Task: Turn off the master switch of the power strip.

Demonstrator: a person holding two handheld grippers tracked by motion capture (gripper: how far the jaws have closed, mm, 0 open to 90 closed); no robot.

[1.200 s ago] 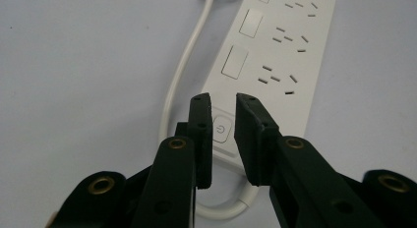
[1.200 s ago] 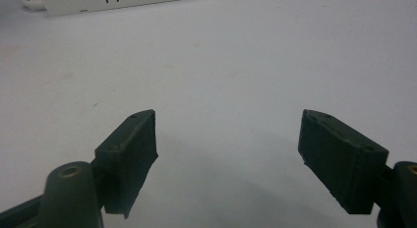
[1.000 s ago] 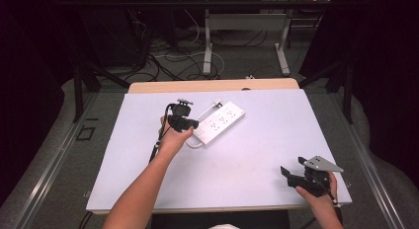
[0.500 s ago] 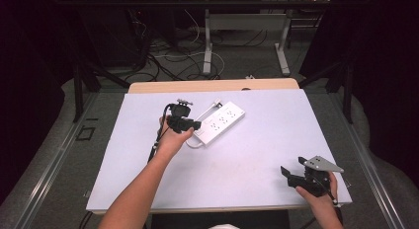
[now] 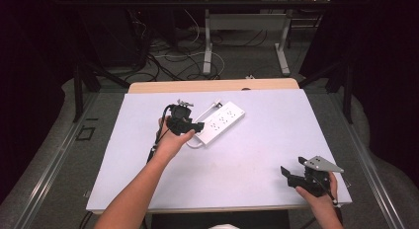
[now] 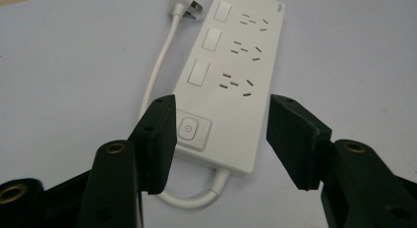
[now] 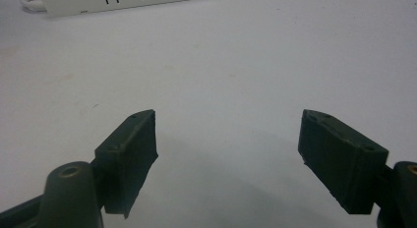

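Observation:
A white power strip (image 5: 221,121) lies at an angle on the white table (image 5: 257,150), with its short white cable and plug (image 6: 188,5) beside it. My left gripper (image 5: 197,126) hovers open just over the strip's near end. In the left gripper view the jaws stand apart on either side of the strip's power button (image 6: 188,128) and switches (image 6: 222,85). My right gripper (image 5: 288,175) is open low over the table's near right corner, with nothing between its jaws. The strip's long side (image 7: 123,0) shows far off in the right gripper view.
A wooden strip (image 5: 212,85) runs along the table's far edge. Beyond it stand metal table legs (image 5: 207,46) and loose cables on the floor. Bare white surface (image 7: 216,80) lies between the right gripper and the power strip.

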